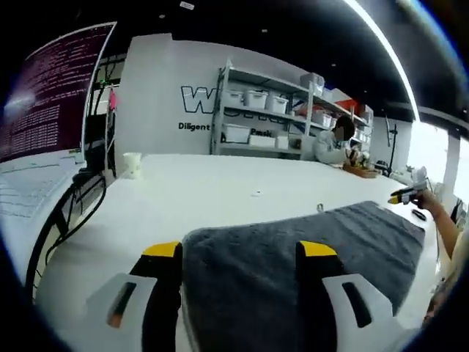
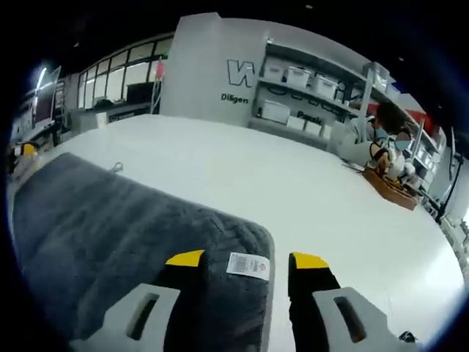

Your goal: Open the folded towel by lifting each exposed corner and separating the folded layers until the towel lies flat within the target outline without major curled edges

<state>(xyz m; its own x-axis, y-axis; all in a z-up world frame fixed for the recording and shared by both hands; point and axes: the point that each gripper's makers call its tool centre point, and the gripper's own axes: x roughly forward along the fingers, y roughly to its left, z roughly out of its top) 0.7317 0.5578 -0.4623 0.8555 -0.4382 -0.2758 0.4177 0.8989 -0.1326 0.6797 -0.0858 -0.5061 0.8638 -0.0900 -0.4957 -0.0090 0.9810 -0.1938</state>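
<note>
White bench [image 1: 220, 198] carried the grey towel [image 1: 293, 257]; each released gripper, left [image 1: 240, 251] and right [image 2: 248, 260], was poised at six o'clock, straddling a corner for lifting.

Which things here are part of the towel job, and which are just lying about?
Job:
grey towel
its label at the corner
left gripper
right gripper
white table

Lying about:
laptop
white cup
basket in front of a seated person
shelves of bins
</note>
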